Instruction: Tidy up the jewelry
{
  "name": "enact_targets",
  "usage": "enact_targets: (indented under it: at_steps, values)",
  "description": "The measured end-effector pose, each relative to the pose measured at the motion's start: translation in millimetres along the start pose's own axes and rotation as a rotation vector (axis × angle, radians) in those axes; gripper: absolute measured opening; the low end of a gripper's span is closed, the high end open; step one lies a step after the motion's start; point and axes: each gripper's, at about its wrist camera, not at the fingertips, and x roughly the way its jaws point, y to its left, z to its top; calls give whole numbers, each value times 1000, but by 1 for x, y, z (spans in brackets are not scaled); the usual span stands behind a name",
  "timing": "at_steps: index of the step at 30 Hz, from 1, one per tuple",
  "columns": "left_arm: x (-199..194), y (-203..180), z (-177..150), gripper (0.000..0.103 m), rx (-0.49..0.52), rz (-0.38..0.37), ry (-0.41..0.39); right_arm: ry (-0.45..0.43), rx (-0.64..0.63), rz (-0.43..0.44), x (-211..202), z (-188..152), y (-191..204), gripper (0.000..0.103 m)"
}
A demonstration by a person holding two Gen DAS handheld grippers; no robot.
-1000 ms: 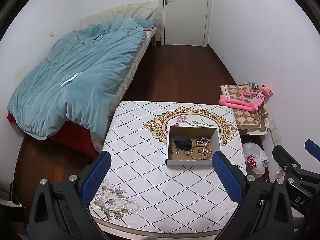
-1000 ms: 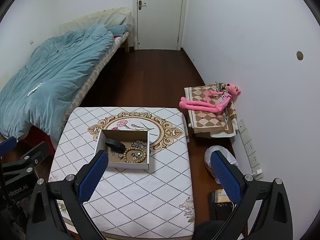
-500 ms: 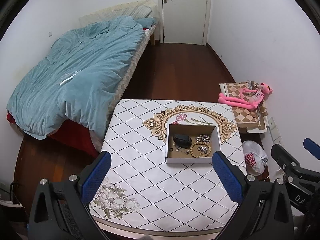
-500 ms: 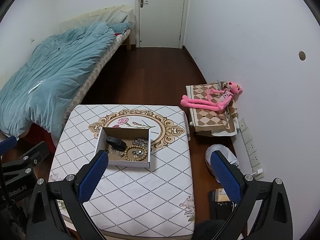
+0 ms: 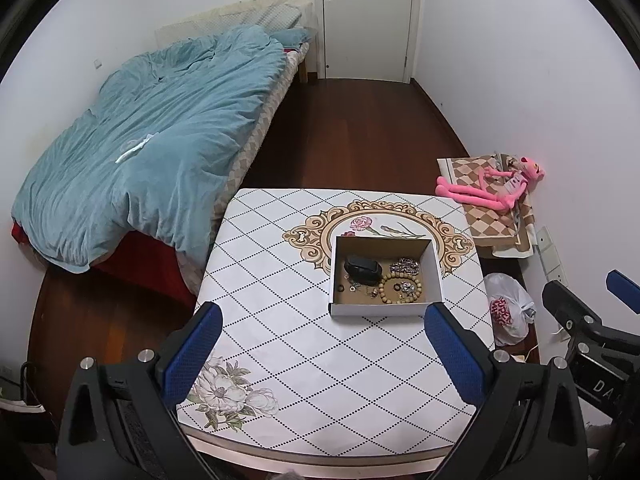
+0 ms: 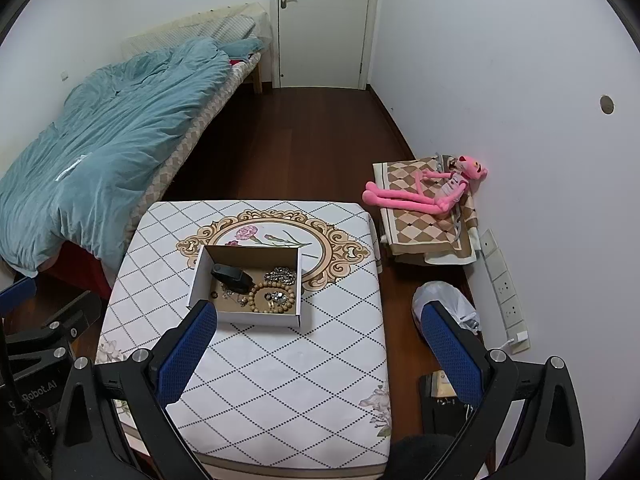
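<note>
A shallow white cardboard box (image 5: 376, 309) (image 6: 256, 318) stands on a table with a patterned white cloth (image 5: 280, 344) (image 6: 280, 380). Inside lie a black case (image 5: 362, 270) (image 6: 232, 276), a wooden bead bracelet (image 5: 400, 288) (image 6: 276, 298), a sparkly chain heap (image 5: 405, 266) (image 6: 282, 275) and small rings and trinkets. My left gripper (image 5: 322, 332) hangs open well above the table's near side, short of the box. My right gripper (image 6: 320, 330) is open too, high over the table's right part. Nothing sits between either pair of blue pads.
A bed with a teal duvet (image 5: 140, 152) fills the left side. A pink plush toy (image 6: 424, 192) lies on a folded checked blanket by the right wall. A white plastic bag (image 5: 506, 312) sits on the dark wood floor, near wall sockets (image 6: 504, 284). A closed door (image 5: 366, 16) stands at the back.
Both cameras have pulled back and risen slightly, so the table and box look a little smaller and farther. The jaws have kept the same spread.
</note>
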Motion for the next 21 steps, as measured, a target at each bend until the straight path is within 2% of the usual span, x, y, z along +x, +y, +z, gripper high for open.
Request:
enact_targets:
  at_steps: [21]
  values:
    - [-4, 0, 2, 103, 8, 7, -15, 16, -5, 1, 2, -4, 2, 103]
